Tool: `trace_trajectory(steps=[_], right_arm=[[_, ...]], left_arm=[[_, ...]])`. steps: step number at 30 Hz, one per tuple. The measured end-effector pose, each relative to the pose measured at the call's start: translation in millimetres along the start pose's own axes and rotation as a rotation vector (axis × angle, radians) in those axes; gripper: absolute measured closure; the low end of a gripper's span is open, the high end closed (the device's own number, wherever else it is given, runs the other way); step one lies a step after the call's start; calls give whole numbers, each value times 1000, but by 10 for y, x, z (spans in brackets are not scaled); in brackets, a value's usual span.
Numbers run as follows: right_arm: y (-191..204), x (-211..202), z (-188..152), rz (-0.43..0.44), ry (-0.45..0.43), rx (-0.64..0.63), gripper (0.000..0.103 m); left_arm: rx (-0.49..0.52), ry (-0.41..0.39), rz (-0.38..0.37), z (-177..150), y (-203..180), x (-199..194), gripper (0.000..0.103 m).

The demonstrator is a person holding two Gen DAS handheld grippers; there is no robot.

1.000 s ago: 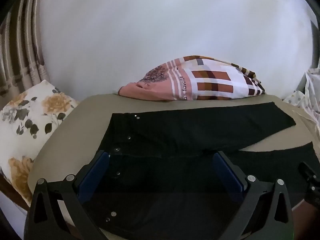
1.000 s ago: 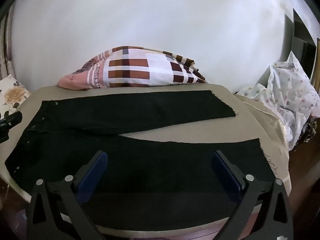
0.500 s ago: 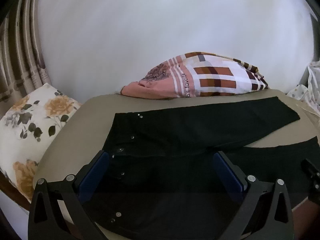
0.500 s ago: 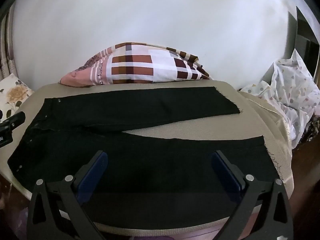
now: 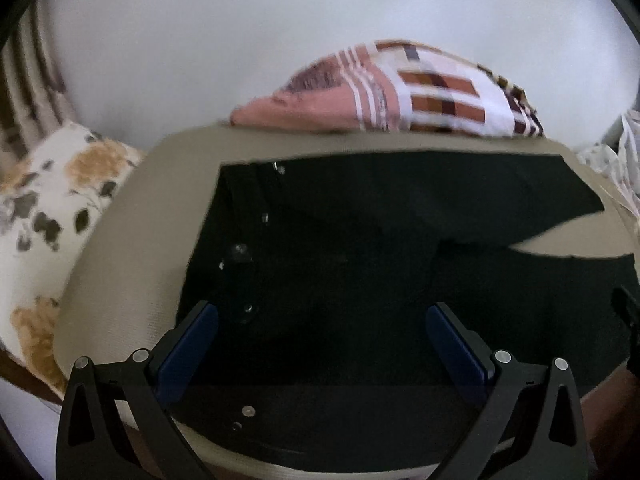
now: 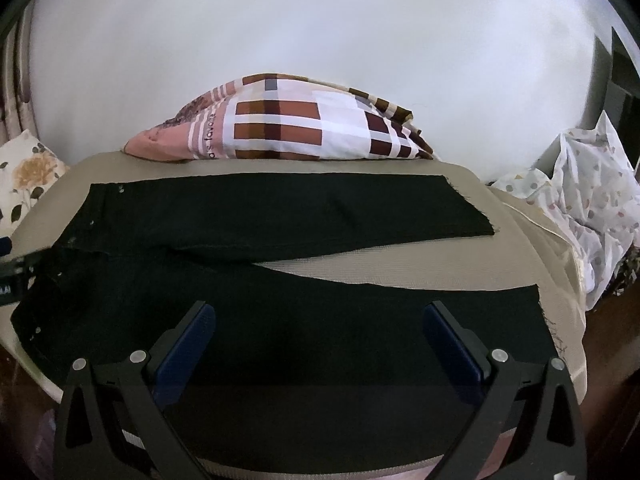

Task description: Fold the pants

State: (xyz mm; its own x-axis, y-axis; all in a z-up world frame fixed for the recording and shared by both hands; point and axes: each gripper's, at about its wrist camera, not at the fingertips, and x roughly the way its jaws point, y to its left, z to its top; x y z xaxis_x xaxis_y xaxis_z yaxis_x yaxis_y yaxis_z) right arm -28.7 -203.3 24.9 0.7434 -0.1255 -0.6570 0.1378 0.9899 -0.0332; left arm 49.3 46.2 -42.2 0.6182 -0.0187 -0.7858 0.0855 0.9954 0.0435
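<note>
Pale wall behind, beige worktop in front, with a checked pink and brown pillow at its far edge. Black pants spread flat over the worktop, waist to the left, two legs reaching right in a narrow V with bare beige between them. Left gripper over the waist part, jaws released and wide apart, holding nothing; small metal studs just beside its left finger, dark cloth filling the gap between both blue pads. Right gripper over the near leg, jaws also released, empty, cloth lying between and under them; frayed hem further right of its right finger. Floral cushion off the left side, crumpled dotted fabric off the right. Impossible to tell whether the fingertips touch the cloth.
</note>
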Motion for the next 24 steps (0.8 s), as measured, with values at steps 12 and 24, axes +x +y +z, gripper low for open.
trace_trajectory(steps=[12,24], right_arm=[[121,345,115,3,86,-29,0],[293,648,189,-15,155,-87,0]], left_arm=[[-64,27,-184,877,1361,947,2],[67,143,-268,1516,1835,2128,38]])
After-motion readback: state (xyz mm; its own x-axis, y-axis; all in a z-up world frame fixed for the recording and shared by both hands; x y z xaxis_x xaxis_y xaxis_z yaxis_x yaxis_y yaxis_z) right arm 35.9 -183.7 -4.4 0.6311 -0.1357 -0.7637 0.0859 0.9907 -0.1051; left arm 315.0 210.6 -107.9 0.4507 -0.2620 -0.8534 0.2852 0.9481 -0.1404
